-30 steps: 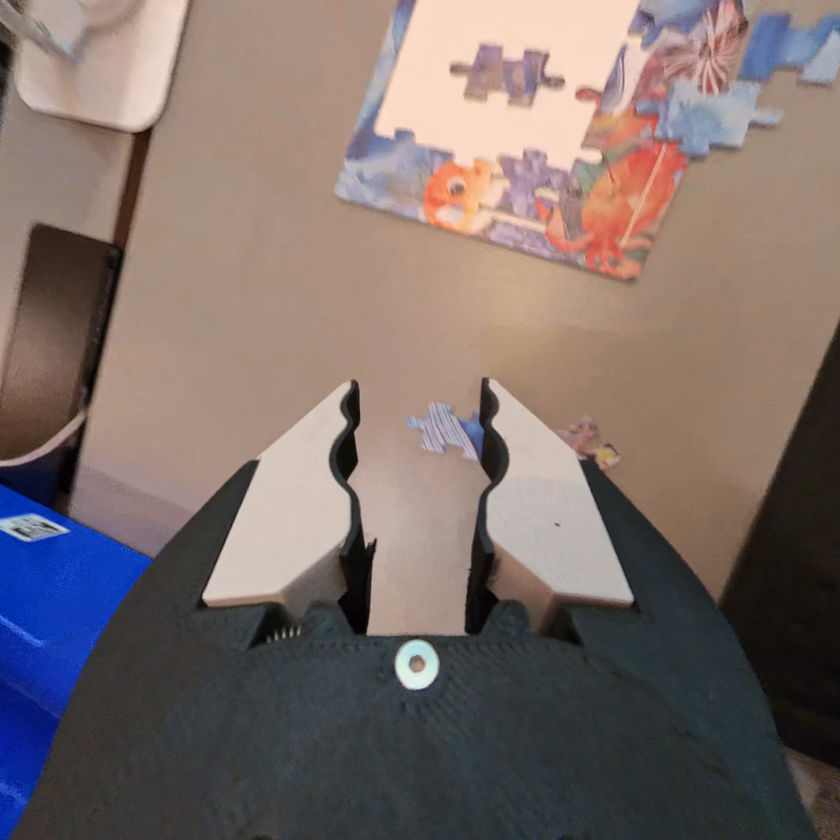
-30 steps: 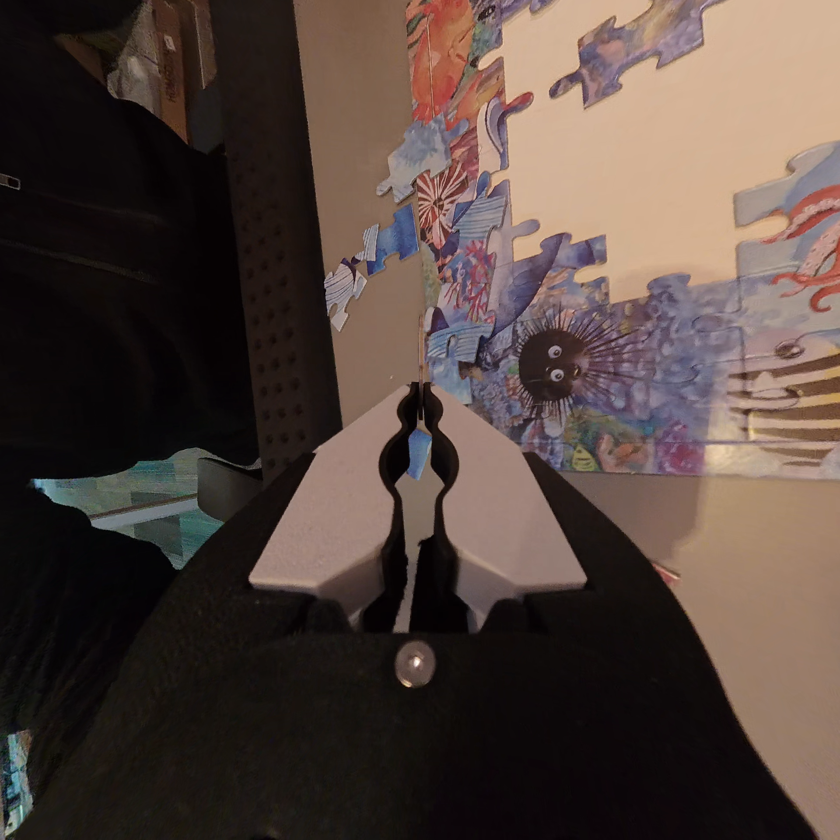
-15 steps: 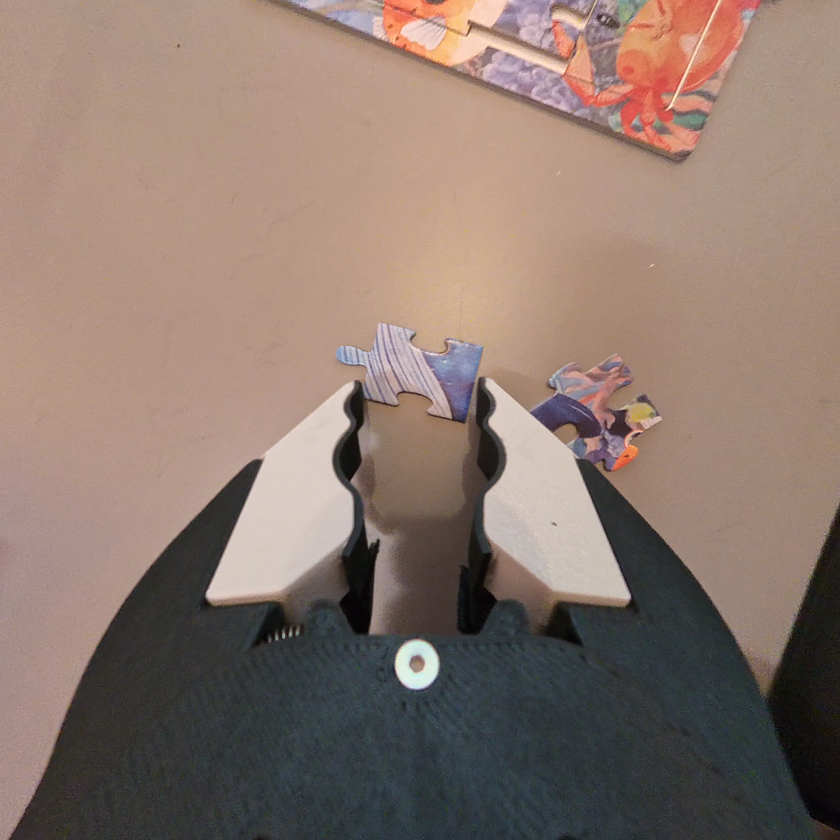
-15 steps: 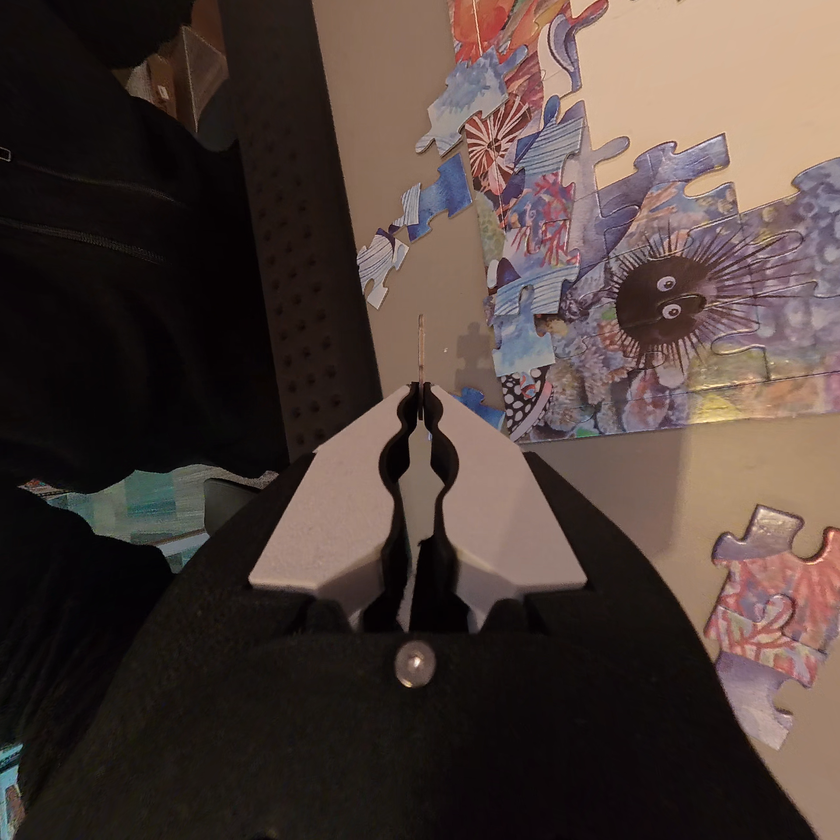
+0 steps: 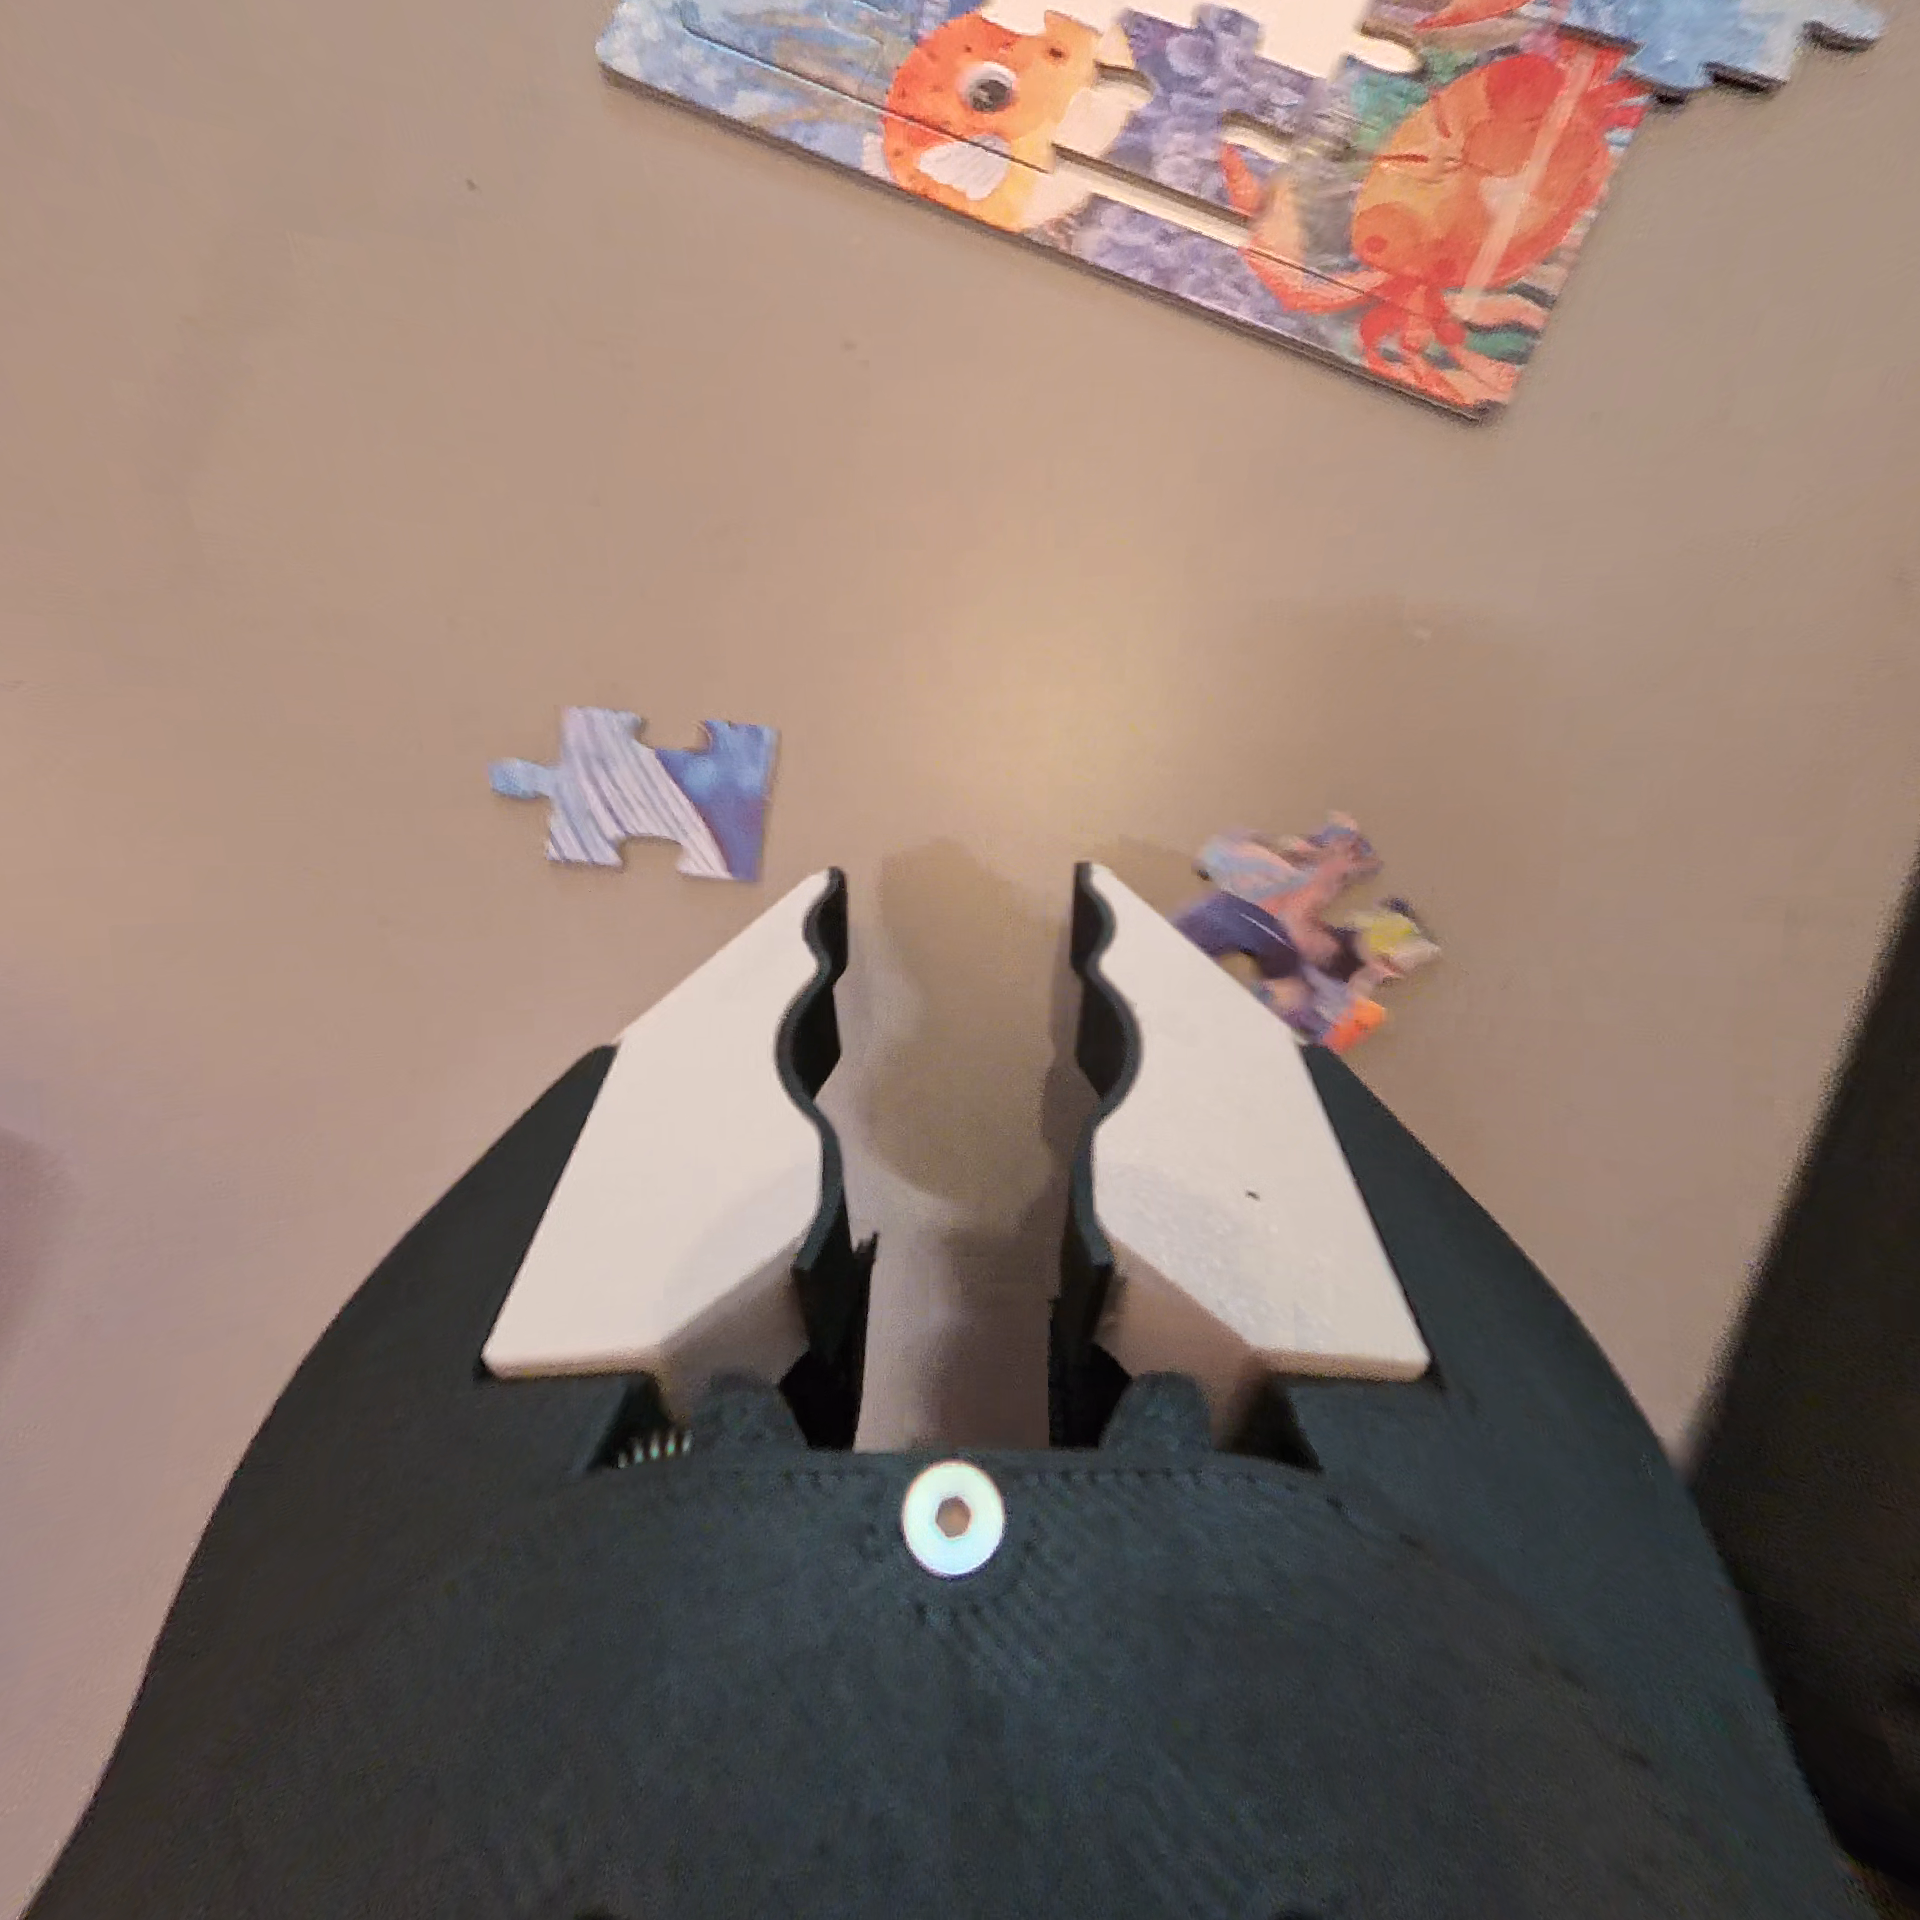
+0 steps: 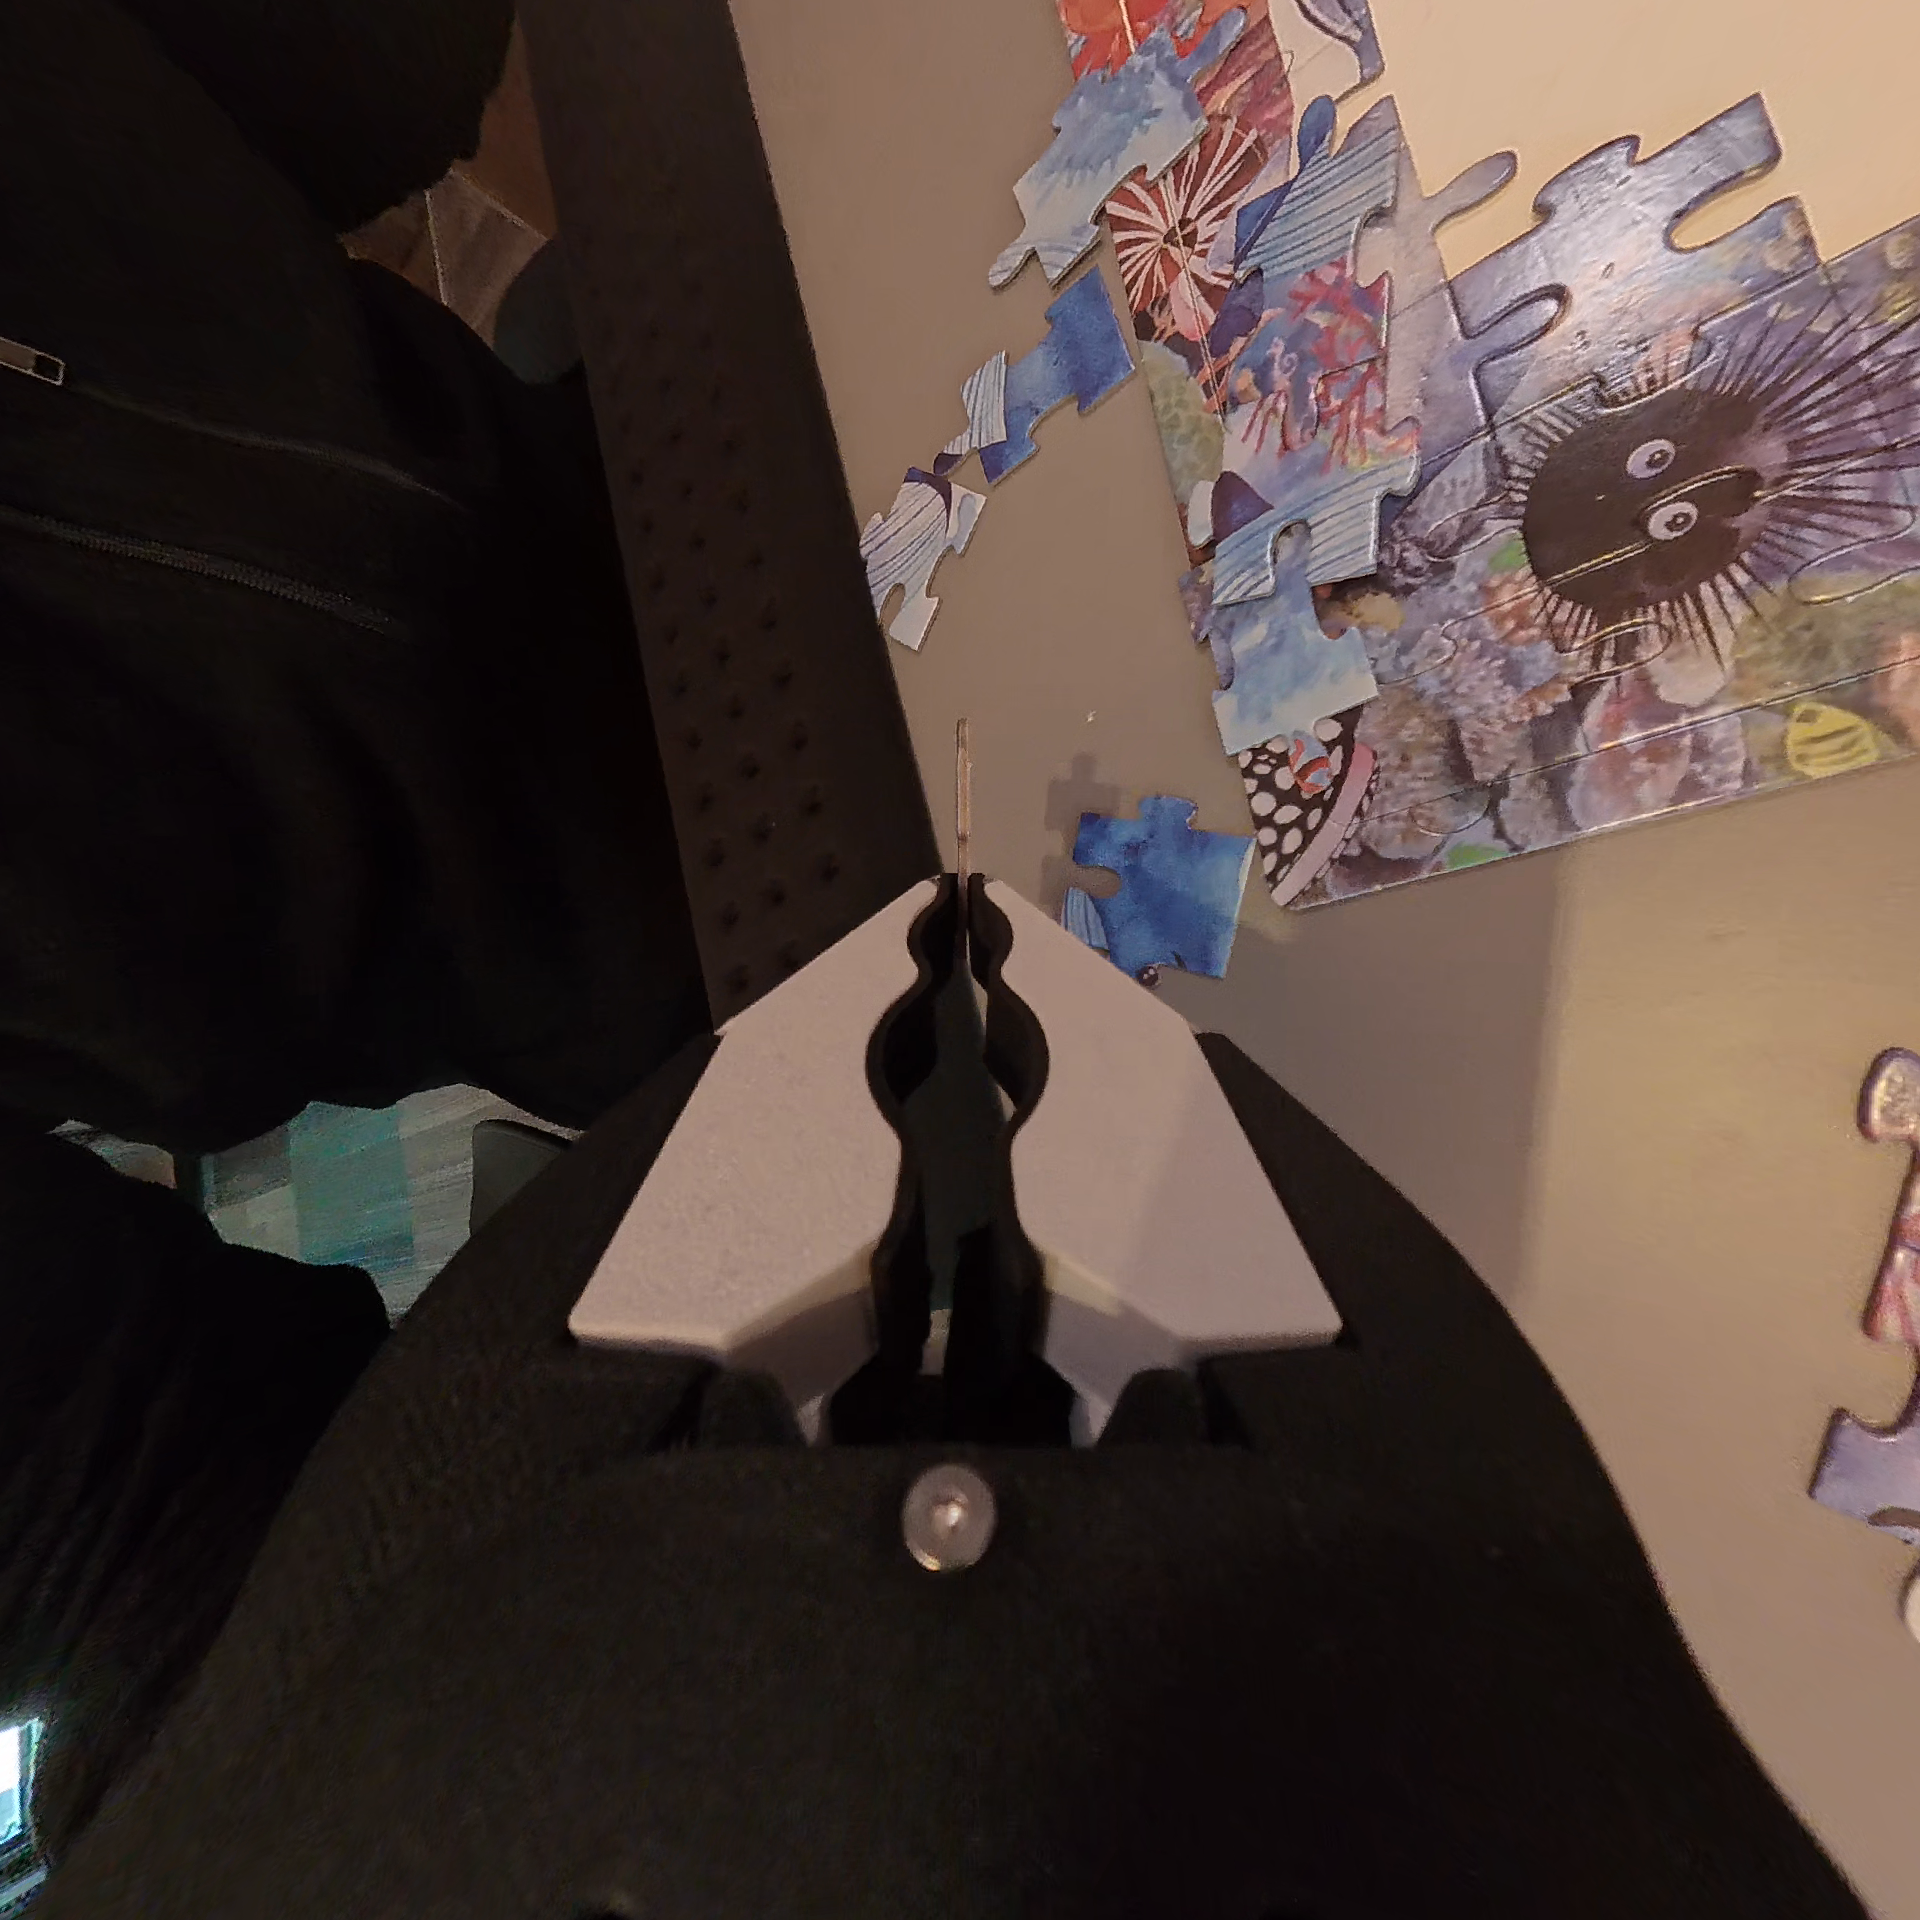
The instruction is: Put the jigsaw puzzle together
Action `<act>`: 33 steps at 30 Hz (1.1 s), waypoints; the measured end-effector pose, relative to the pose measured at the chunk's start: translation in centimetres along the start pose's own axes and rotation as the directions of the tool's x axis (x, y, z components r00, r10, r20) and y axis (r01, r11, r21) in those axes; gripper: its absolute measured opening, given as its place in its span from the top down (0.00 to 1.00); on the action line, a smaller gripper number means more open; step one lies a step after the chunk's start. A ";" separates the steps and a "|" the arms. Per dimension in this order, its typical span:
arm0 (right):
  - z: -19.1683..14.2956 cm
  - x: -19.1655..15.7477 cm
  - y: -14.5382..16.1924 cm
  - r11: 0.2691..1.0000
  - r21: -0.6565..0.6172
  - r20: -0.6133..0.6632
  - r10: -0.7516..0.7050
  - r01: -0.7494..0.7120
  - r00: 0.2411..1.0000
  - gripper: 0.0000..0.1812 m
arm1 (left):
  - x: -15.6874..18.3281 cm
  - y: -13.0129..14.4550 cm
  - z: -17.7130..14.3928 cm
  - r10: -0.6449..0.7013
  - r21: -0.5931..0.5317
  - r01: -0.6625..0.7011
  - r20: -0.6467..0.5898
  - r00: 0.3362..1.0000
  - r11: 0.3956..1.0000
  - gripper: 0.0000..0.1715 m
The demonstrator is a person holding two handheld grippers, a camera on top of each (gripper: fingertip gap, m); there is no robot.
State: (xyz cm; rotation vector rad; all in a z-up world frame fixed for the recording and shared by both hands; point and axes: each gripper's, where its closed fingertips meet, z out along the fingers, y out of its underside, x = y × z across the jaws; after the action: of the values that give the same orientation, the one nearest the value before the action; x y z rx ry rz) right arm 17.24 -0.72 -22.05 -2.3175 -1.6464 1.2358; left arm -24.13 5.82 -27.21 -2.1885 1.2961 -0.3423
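Roughly halfway, judging by the gaps. Hovering the left gripper low over the table with jaws spread and empty, between a striped blue piece off to its left and a purple piece at its right. Sitting ahead toward the far edge: the puzzle board, border partly filled, bare middle showing. Pinching a thin piece edge-on in the right gripper, near the board's corner, beside a loose blue piece. Leaving several strays along the table's edge.
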 end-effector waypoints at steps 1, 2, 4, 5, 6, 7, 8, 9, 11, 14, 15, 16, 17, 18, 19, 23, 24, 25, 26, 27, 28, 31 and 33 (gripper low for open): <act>0.0 -0.1 0.1 1.000 0.006 0.000 -0.001 0.001 1.000 1.00 | 1.2 0.3 -0.7 -0.003 -0.017 0.002 -0.035 0.999 1.000 0.72; 0.1 -0.3 0.2 1.000 0.012 0.003 -0.004 0.004 1.000 1.00 | 2.3 0.4 -1.3 0.001 -0.019 -0.002 -0.064 0.998 1.000 0.68; 0.3 -0.5 0.3 1.000 0.021 0.011 -0.011 0.011 1.000 1.00 | 4.2 0.6 -1.7 0.013 -0.014 -0.015 -0.121 0.993 1.000 0.64; 0.4 -0.5 0.2 1.000 0.025 0.014 -0.014 0.014 1.000 1.00 | 4.8 1.0 -1.6 0.023 -0.029 -0.027 -0.132 0.991 0.999 0.62; 0.5 -0.5 0.2 0.999 0.029 0.019 -0.018 0.017 1.000 1.00 | 4.9 1.7 -1.2 0.038 -0.058 -0.045 -0.120 0.992 0.997 0.62; 0.6 -0.5 0.1 0.999 0.031 0.023 -0.022 0.021 0.999 1.00 | 4.9 2.3 -0.8 0.049 -0.084 -0.058 -0.107 0.993 0.995 0.62; 0.7 -0.5 0.1 0.999 0.032 0.025 -0.025 0.024 0.999 1.00 | 5.1 2.7 -0.5 0.049 -0.098 -0.060 -0.105 0.993 0.993 0.62; 0.9 -0.5 0.0 0.999 0.033 0.027 -0.028 0.027 0.999 1.00 | 5.4 2.6 -0.2 0.054 -0.082 -0.062 -0.104 0.993 0.995 0.63; 1.1 -0.6 -0.1 0.999 0.038 0.032 -0.034 0.033 0.999 1.00 | 6.3 1.9 0.2 0.072 -0.032 -0.076 -0.113 0.991 0.997 0.65; 1.5 -0.7 0.0 0.999 0.040 0.039 -0.034 0.032 0.999 1.00 | 6.9 1.2 0.7 0.069 0.022 -0.067 -0.106 0.992 0.997 0.67; 1.7 -0.8 0.1 0.999 0.039 0.040 -0.033 0.032 0.999 1.00 | 6.9 1.1 0.8 0.066 0.030 -0.063 -0.104 0.992 0.998 0.67; 1.8 -0.8 0.1 0.999 0.038 0.040 -0.031 0.030 0.999 1.00 | 6.9 1.0 0.8 0.056 0.037 -0.053 -0.097 0.994 0.998 0.67; 1.9 -0.8 0.2 0.999 0.039 0.041 -0.028 0.027 0.999 1.00 | 6.9 1.1 0.8 0.055 0.042 -0.051 -0.090 0.994 0.998 0.68; 1.9 -0.8 0.2 0.999 0.040 0.040 -0.026 0.025 0.999 1.00 | 6.9 1.1 0.7 0.057 0.048 -0.053 -0.080 0.995 0.997 0.68; 1.9 -0.7 0.2 0.999 0.044 0.039 -0.025 0.024 0.999 1.00 | 6.9 1.1 0.7 0.058 0.055 -0.054 -0.069 0.996 0.997 0.68; 1.9 -0.8 0.2 0.998 0.061 0.039 -0.023 0.020 0.999 1.00 | 6.7 0.9 0.7 0.082 0.094 -0.081 -0.010 0.997 0.992 0.92; 1.9 -0.8 0.2 0.998 0.064 0.038 -0.021 0.019 0.999 1.00 | 6.7 0.8 0.7 0.073 0.101 -0.072 -0.009 0.997 0.992 0.91; 1.9 -0.7 0.2 0.998 0.067 0.037 -0.018 0.016 0.999 1.00 | 6.8 0.8 0.8 0.068 0.108 -0.067 -0.010 0.998 0.992 0.90; 1.9 -0.7 0.3 0.998 0.069 0.035 -0.016 0.014 0.999 1.00 | 6.9 0.8 0.8 0.067 0.111 -0.065 -0.013 0.998 0.992 0.91; 1.8 -0.7 0.3 0.997 0.072 0.033 -0.014 0.012 0.999 1.00 | 7.1 0.7 0.8 0.066 0.114 -0.063 -0.021 0.998 0.992 0.90; 1.8 -0.8 0.3 0.997 0.076 0.032 -0.013 0.010 0.999 1.00 | 7.1 0.5 0.6 0.065 0.123 -0.063 -0.015 0.998 0.990 0.90; 1.7 -0.9 0.5 0.996 0.087 0.029 -0.011 0.009 1.000 1.00 | 6.5 -0.2 -0.9 0.038 0.181 -0.037 0.000 0.999 0.983 0.84; 1.6 -0.9 0.6 0.996 0.091 0.025 -0.009 0.006 1.000 1.00 | 5.1 0.8 -1.4 0.012 0.135 -0.019 0.048 0.999 0.991 0.75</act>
State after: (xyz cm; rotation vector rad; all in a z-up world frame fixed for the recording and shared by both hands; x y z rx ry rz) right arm 16.59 -2.39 -22.91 -2.2499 -1.5697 1.3157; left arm -22.81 0.68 -26.87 -2.0598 1.2272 -0.3598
